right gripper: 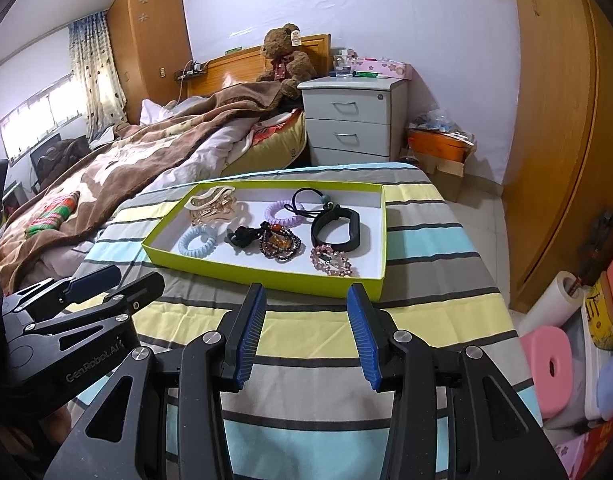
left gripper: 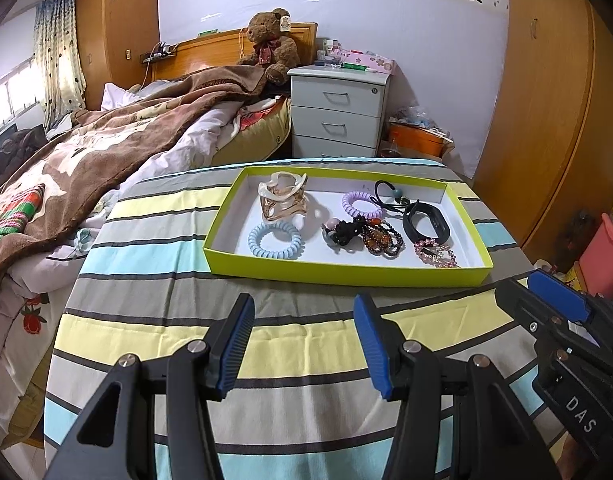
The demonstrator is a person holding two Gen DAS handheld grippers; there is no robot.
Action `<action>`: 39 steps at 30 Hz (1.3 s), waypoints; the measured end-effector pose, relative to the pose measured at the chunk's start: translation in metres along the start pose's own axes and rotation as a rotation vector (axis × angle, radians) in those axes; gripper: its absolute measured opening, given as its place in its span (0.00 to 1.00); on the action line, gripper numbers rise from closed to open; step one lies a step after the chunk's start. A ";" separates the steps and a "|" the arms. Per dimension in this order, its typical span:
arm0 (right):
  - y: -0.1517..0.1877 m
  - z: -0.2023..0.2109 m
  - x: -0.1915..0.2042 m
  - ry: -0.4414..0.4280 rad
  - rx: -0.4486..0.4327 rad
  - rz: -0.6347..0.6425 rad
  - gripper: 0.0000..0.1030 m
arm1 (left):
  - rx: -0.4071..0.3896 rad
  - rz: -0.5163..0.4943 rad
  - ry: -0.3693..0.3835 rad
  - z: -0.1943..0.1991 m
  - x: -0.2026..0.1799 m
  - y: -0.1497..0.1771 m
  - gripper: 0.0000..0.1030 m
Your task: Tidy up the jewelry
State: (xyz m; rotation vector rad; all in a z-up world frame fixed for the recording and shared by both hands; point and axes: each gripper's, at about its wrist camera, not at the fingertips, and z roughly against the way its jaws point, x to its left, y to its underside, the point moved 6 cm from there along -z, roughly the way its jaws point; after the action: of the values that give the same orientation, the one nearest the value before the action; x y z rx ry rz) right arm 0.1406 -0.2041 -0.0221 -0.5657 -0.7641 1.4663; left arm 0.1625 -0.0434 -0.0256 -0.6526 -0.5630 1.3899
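One green tray (left gripper: 338, 270) counted on striped cloth (left gripper: 266, 344). Inside: two coil hair ties, blue (left gripper: 275, 241) and purple (left gripper: 361, 204); one gold claw clip (left gripper: 283, 196); one black wristband (left gripper: 425, 222); one black elastic (left gripper: 390, 194); one pink bead bracelet (left gripper: 434, 254). Dark bead cluster (left gripper: 366, 236) at centre: number cannot be told.

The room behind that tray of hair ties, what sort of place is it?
Most likely a home bedroom: an unmade bed with a teddy bear at its headboard, and a white bedside drawer unit next to it.

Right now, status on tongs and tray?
Left tongs open, empty. Right tongs open, empty. Jewelry sits in green tray, untouched. Nothing between tongs and tray.
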 end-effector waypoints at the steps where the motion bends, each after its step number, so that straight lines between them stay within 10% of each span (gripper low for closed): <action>1: -0.001 0.000 0.001 0.000 0.000 0.001 0.42 | 0.001 0.001 -0.001 0.000 0.000 0.000 0.52; 39: 0.000 0.000 0.003 0.002 0.000 0.002 0.42 | 0.014 0.014 -0.007 0.001 0.005 0.002 0.52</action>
State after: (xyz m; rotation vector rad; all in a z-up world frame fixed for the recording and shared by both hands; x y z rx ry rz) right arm 0.1405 -0.2010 -0.0211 -0.5677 -0.7627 1.4672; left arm 0.1606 -0.0385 -0.0261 -0.6421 -0.5544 1.4088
